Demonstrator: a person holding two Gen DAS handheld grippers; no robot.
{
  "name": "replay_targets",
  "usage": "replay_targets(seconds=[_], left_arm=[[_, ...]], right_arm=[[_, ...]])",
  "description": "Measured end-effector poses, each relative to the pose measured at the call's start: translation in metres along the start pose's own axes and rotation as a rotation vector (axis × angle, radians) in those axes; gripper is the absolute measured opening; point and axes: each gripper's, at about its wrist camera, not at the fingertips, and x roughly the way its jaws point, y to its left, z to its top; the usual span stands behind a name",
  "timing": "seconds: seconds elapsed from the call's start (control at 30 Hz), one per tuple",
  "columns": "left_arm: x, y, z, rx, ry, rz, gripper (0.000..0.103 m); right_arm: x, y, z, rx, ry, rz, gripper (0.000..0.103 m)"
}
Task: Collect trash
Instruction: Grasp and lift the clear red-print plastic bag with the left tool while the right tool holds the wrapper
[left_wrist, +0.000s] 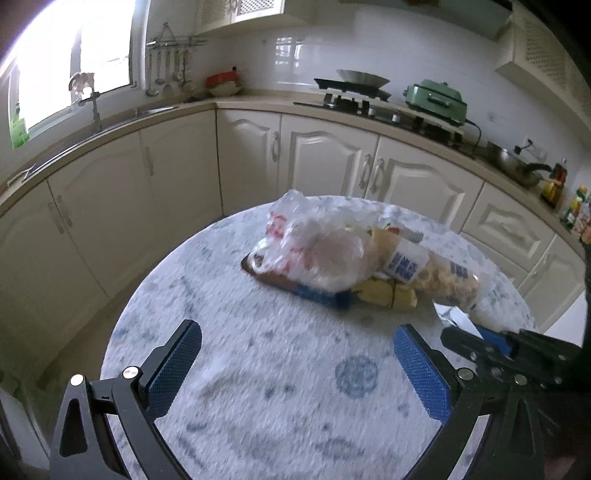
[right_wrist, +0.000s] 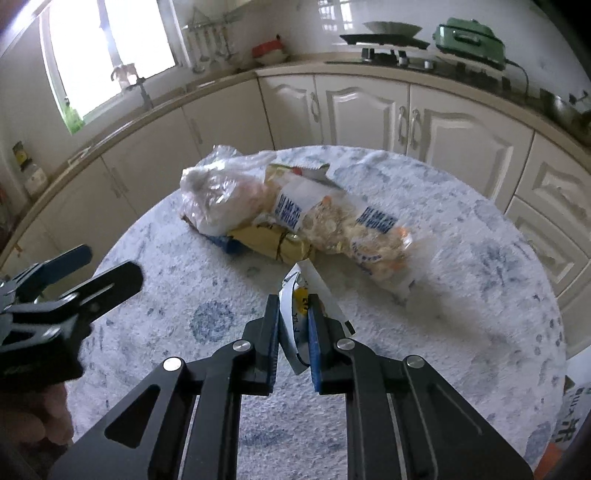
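A heap of trash lies on the round table (left_wrist: 258, 387): a crumpled clear plastic bag (left_wrist: 314, 243) (right_wrist: 218, 195), a snack bag with blue labels (left_wrist: 436, 277) (right_wrist: 354, 229), a yellow packet (left_wrist: 384, 293) (right_wrist: 273, 242) and a blue wrapper (left_wrist: 325, 295). My right gripper (right_wrist: 293, 314) is shut on a white and silver wrapper (right_wrist: 314, 284), held just above the cloth in front of the heap. My left gripper (left_wrist: 295, 347) stands open over the cloth, nothing between its fingers; in the right wrist view its fingers (right_wrist: 107, 284) show at the left edge.
Cream kitchen cabinets (left_wrist: 325, 162) curve behind the table. On the counter stand a stove (left_wrist: 354, 99), a green appliance (left_wrist: 436, 99) and a pan (left_wrist: 517, 166). A sink and tap (left_wrist: 96, 107) sit under the window. The patterned cloth (right_wrist: 461, 314) covers the whole table.
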Motion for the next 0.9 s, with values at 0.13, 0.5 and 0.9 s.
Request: replay_targets(seconds=[0.13,0.5,0.9], left_arm=[[0.018,-0.005,0.009,0.011,0.006,0.009,0.102],[0.089,-0.017,0.043,0.063,0.039,0.064,0.102],[0.144,-0.019,0.049,0.101,0.051,-0.032,0.057]], right_arm=[[-0.002,-0.003,0.01,0.004,-0.017,0.004,0.013],[0.018,-0.015,0.019,0.029,-0.001,0.034,0.013],[0.023,-0.023,0.018,0.047,0.008,0.028,0.013]])
